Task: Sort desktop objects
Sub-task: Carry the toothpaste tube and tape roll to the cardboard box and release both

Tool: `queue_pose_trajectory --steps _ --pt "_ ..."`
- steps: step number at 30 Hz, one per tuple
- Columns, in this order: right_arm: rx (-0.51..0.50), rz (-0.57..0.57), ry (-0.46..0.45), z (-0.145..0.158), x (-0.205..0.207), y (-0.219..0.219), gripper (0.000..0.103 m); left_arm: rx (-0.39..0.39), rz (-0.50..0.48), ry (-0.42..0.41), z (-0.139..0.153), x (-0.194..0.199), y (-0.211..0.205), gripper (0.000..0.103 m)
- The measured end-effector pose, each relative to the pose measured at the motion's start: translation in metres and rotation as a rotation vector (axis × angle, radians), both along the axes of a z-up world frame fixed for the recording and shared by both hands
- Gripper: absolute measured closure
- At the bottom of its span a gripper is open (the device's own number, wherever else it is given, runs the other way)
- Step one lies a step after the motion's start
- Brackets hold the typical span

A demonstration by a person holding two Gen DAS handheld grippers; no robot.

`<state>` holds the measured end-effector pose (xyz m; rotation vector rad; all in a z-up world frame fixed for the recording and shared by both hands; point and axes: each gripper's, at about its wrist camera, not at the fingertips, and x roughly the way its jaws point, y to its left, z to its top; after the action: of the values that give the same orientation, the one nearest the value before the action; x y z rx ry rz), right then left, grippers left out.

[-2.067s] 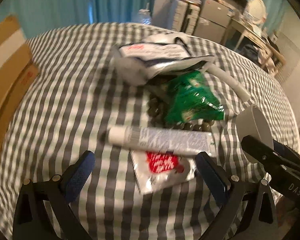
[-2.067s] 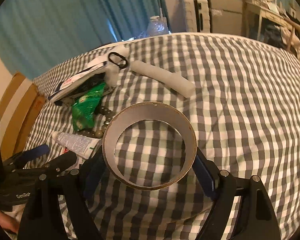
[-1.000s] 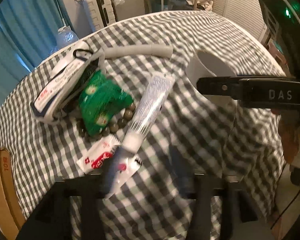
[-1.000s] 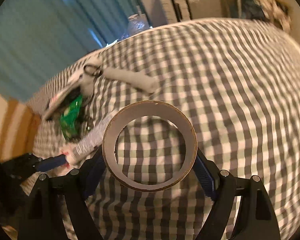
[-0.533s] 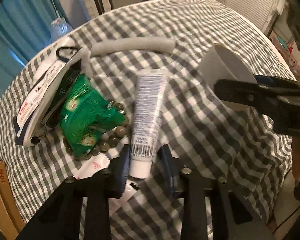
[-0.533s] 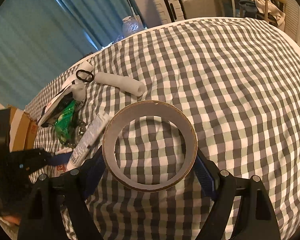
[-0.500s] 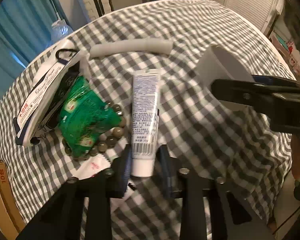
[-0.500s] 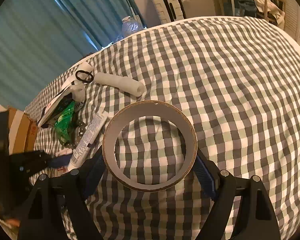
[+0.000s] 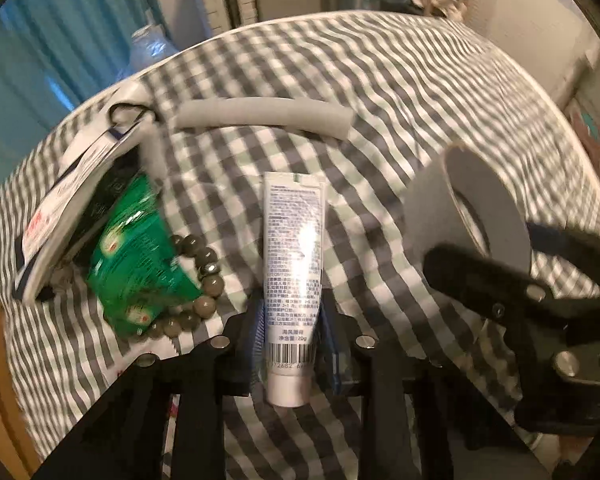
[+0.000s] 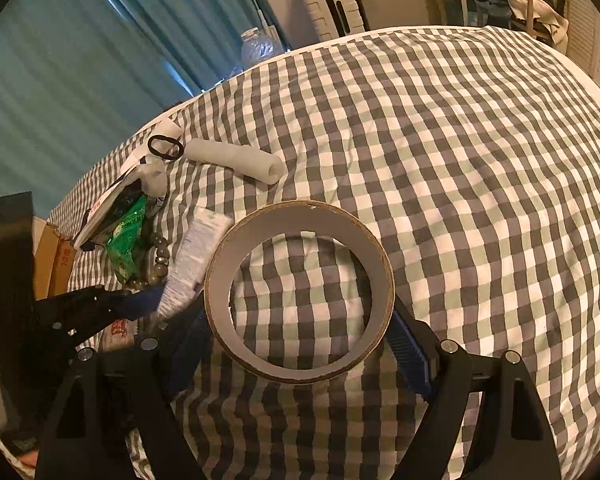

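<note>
From my left tongs (image 9: 290, 344) I saw, farthest to their left, a white pouch with red print (image 9: 66, 204) lying on the checked bench (image 9: 400, 92), a black ring (image 9: 126, 114) at its far end. Just right of it lay a green packet (image 9: 134, 256), partly over a string of dark beads (image 9: 202, 280). The left tongs were pinching the cap end of a white toothpaste tube (image 9: 294, 248), which pointed straight ahead of them, its crimped end toward a grey foam tube (image 9: 264, 118) that lay crosswise farther ahead. I could not tell whether the toothpaste tube was touching the cloth.

To the right of the left tongs, my right tongs (image 10: 300, 344) were clamped on a roll of tape (image 10: 298, 296), one blue pad on each side, the roll upright with its hole facing me and checked cloth showing through it. Ahead and to the right of them the bench ran on as plain checked cloth.
</note>
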<state>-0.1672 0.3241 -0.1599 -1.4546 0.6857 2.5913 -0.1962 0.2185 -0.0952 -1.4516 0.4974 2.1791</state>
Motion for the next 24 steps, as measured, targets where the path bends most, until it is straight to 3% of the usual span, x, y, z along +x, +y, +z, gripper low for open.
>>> queue_pose_trajectory --steps 3,5,7,11,18,24 --pt "0.04 0.019 -0.015 0.002 0.001 -0.006 0.021 0.074 0.095 -0.009 0.01 0.003 -0.019 0.078" --pt "0.058 0.03 -0.019 0.004 0.005 -0.01 0.021 0.206 0.204 -0.076 0.017 0.007 -0.04 0.078" --pt "0.075 0.038 -0.012 0.011 0.01 -0.016 0.021 0.298 0.292 -0.089 0.026 0.018 -0.06 0.078" --pt "0.104 0.075 -0.001 0.03 0.023 -0.033 0.021 0.341 0.321 -0.095 0.036 0.044 -0.084 0.078" --pt "0.152 0.162 0.045 0.066 0.054 -0.075 0.021 0.313 0.332 0.018 0.082 0.09 -0.129 0.078" --pt "0.155 0.241 0.133 0.112 0.08 -0.115 0.021 0.372 0.391 0.079 0.123 0.094 -0.163 0.078"
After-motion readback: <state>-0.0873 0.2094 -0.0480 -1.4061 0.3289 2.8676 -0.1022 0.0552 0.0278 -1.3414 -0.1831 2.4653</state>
